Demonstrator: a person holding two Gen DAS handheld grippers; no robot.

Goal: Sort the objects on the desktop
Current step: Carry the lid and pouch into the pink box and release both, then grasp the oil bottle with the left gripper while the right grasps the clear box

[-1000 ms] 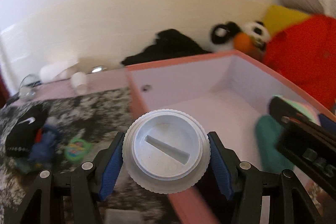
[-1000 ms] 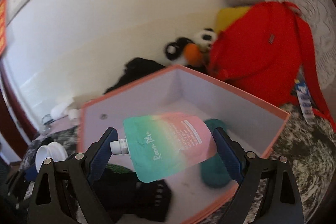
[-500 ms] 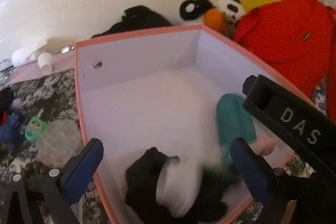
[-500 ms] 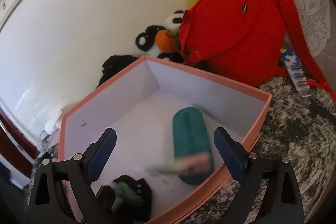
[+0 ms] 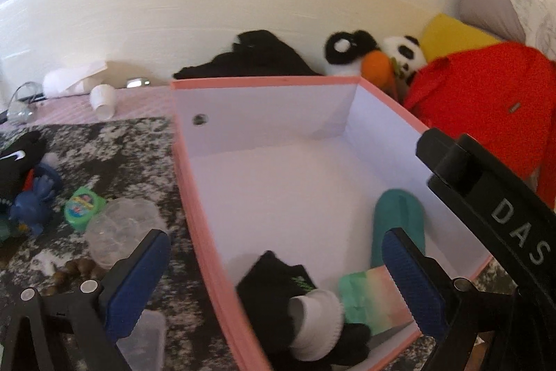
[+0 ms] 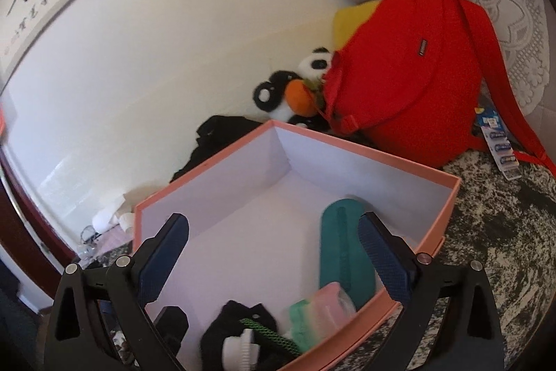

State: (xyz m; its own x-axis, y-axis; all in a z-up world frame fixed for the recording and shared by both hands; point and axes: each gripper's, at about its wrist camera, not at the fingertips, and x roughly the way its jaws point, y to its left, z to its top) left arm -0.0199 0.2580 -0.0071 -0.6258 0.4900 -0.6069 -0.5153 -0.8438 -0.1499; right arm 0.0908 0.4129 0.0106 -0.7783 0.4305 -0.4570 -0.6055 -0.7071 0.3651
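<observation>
A pink box (image 5: pixel 194 197) with a white inside stands on the mottled table; it also shows in the right wrist view (image 6: pixel 448 197). Inside lie a teal case (image 5: pixel 399 218), a black glove (image 5: pixel 274 287), a white ribbed lid (image 5: pixel 316 319) on the glove, and a green-pink pouch (image 5: pixel 368 301). My left gripper (image 5: pixel 274 280) is open and empty over the box's near left wall. My right gripper (image 6: pixel 274 256) is open and empty above the box; its body (image 5: pixel 486 204) crosses the left wrist view at right.
Left of the box lie a clear plastic tub (image 5: pixel 121 232), a green round tin (image 5: pixel 83 207), a blue toy (image 5: pixel 34 197), a black sock (image 5: pixel 17 162) and brown beads (image 5: pixel 73 270). A red backpack (image 6: pixel 410 86), plush toys (image 6: pixel 292 89) and black cloth (image 5: pixel 253 58) sit behind.
Both grippers opened: the left let go of the white lid and the right let go of the pouch. Both things dropped into the box and now lie at its near end.
</observation>
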